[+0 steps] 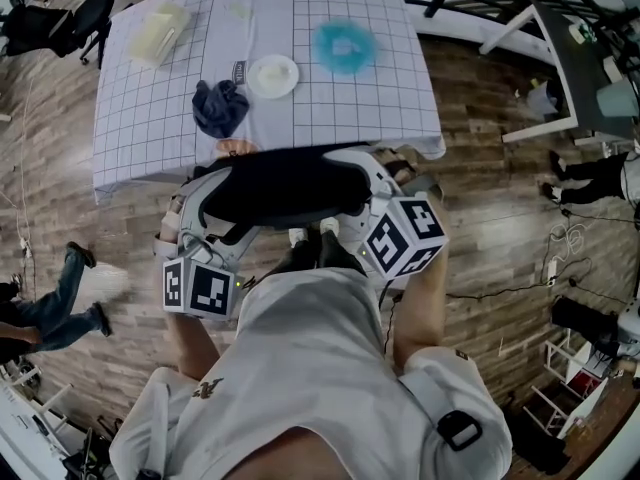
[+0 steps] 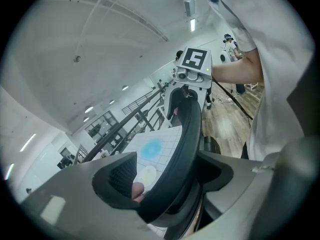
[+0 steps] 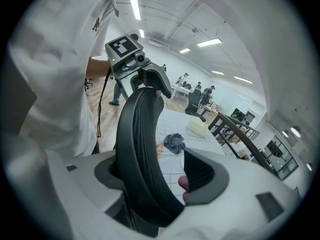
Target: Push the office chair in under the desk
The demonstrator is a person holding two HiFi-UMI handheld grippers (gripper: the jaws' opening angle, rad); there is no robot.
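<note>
Two grippers straddle the top of a black mesh chair (image 1: 285,183), which stands at the near edge of a desk (image 1: 330,108) draped in a gridded white cover. The chair back's top edge lines up with the cover's front hem in the head view, and the seat is hidden below. At the back's left end, the left gripper (image 1: 205,203) has its jaws apart around the rim. Its own view shows the rim against the right-hand jaw, with daylight between it and the other pad. On the desk beyond lie, from left, a pale tub (image 1: 158,33), a crumpled dark rag (image 1: 220,106), a white plate (image 1: 273,75) and a blue puff (image 1: 344,46). At the back's right end, the right gripper (image 1: 365,183) likewise stands wide open across the rim. In its view the mesh rests against the left-hand jaw and clear of the far pad. A person (image 1: 310,368) in a white shirt stands close behind the chair on a wood floor (image 1: 490,228).
</note>
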